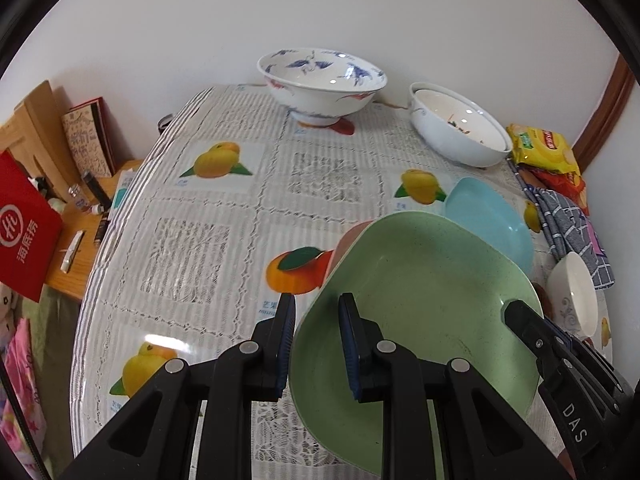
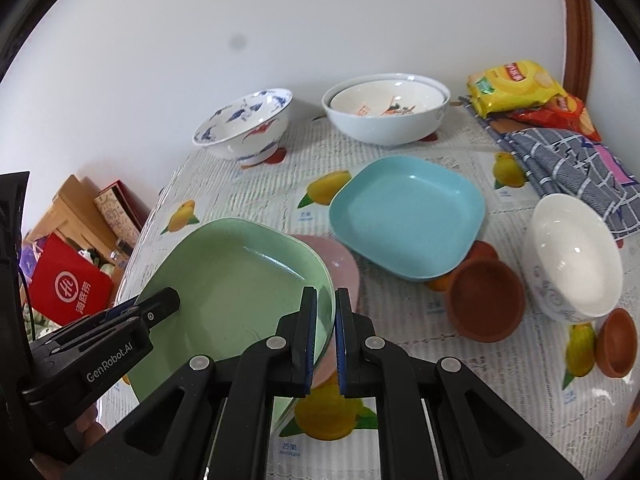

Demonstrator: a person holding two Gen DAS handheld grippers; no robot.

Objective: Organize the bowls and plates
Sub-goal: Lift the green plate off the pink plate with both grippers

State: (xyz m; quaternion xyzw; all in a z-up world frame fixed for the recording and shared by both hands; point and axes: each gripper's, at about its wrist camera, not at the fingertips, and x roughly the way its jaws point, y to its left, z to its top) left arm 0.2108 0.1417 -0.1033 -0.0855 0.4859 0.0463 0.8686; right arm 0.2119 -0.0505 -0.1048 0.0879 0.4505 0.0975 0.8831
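Near the table's [image 2: 400, 152] front edge, both grippers clamp the green plate [image 2: 236, 280]: left gripper [image 1: 316, 344] on its left rim, right gripper [image 2: 325, 336] on its right.

The left black two-finger gripper with blue ribbed pads [image 1: 316, 344] points forward over the table, its two fingers apart, one on each side of the rim of the pale green square plate [image 1: 420, 304]; whether the pads press on the rim cannot be told. The right black two-finger gripper with blue pads [image 2: 326, 340] comes from the opposite side. Its fingers stand close together across the other rim of the same plate, with only a narrow gap between.
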